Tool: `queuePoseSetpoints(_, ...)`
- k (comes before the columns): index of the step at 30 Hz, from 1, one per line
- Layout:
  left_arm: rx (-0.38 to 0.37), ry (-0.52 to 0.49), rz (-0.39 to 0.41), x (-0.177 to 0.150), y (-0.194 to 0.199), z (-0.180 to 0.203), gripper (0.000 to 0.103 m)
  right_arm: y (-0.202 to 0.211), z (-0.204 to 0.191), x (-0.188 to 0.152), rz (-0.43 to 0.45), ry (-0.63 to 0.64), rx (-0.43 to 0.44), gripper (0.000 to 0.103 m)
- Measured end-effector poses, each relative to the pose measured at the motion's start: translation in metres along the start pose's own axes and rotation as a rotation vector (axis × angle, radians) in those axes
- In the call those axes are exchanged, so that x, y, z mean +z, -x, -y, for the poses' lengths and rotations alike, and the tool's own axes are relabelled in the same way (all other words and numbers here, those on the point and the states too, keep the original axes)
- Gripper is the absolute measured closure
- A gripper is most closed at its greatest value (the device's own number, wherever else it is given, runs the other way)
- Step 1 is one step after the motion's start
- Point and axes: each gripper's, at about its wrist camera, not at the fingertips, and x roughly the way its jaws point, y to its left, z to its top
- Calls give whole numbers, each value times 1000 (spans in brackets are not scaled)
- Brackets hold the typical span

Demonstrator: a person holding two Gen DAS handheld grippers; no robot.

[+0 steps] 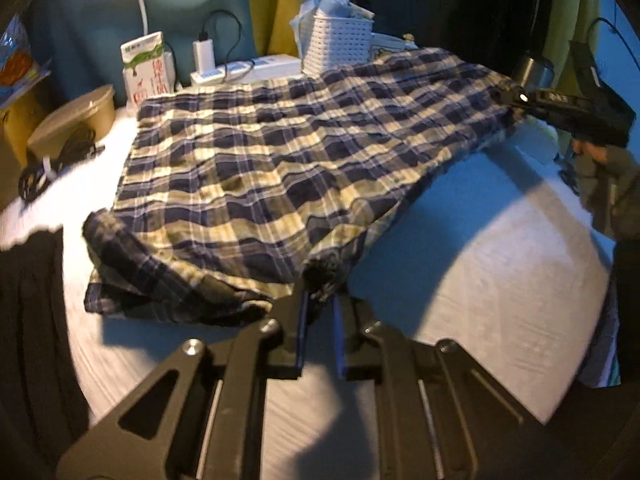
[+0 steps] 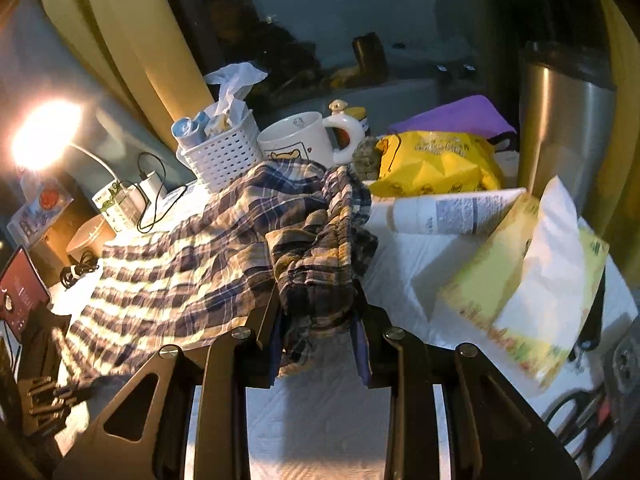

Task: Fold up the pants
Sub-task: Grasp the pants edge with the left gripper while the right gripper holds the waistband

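The navy and cream plaid pants (image 1: 260, 168) are stretched in the air over the white table (image 1: 480, 280). My left gripper (image 1: 320, 300) is shut on the near corner of the cloth. My right gripper (image 2: 316, 312) is shut on a bunched edge of the pants (image 2: 180, 272); it also shows in the left wrist view (image 1: 520, 98), holding the far right corner lifted. The left part of the pants lies folded under on the table, near a rumpled roll (image 1: 120, 248).
A white basket (image 1: 338, 42), charger (image 1: 204, 56) and milk carton (image 1: 148, 68) line the back edge. A tan bowl (image 1: 72, 120) and cables sit left. A mug (image 2: 296, 140), yellow bag (image 2: 432, 164), tissue box (image 2: 528, 280) and steel tumbler (image 2: 560, 120) stand right.
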Motion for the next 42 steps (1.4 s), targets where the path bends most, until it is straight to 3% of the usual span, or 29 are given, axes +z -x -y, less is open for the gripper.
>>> queuePoseSetpoints(5, -62, 118, -25, -25, 20, -4, 91, -2, 12, -4, -26, 16, -14, 72)
queuePoseSetpoints(8, -50, 177, -15, -34, 39, -19, 90, -3, 14, -10, -34, 12, -13, 72)
queuePoseSetpoints(12, -10, 241, 95, -30, 74, -45, 89, -2, 15, -14, -24, -12, -8, 72)
queuePoseSetpoints(15, 31, 235, 189, -8, 88, -58, 89, 0, 13, -14, -17, -29, -9, 72)
queuePoseSetpoints(17, 54, 215, 208, 6, 83, -61, 88, 1, 12, -14, -16, -34, -13, 72)
queuePoseSetpoints(19, 68, 188, 193, 16, 69, -67, 87, 1, 12, -14, -20, -40, -23, 72)
queuePoseSetpoints(22, 100, 172, 92, 17, 39, -79, 87, 2, 12, -14, -23, -40, -34, 69)
queuePoseSetpoints(24, 111, 201, 48, 10, 27, -89, 87, 4, 11, -15, -13, -30, -53, 57)
queuePoseSetpoints(27, 137, 229, 48, -1, 24, -98, 86, 10, 11, -14, 8, -23, -62, 42)
queuePoseSetpoints(30, 141, 275, 16, -7, 18, -107, 83, 14, 8, -14, 21, -18, -66, 37)
queuePoseSetpoints(34, 136, 285, 24, -8, 15, -107, 80, 22, 1, -14, 34, -5, -65, 35)
queuePoseSetpoints(38, 142, 291, 68, 2, 21, -108, 61, 30, -10, -15, 47, 28, -57, 32)
queuePoseSetpoints(42, 157, 275, 57, 11, 14, -110, 58, 31, -16, -17, 48, 41, -49, 32)
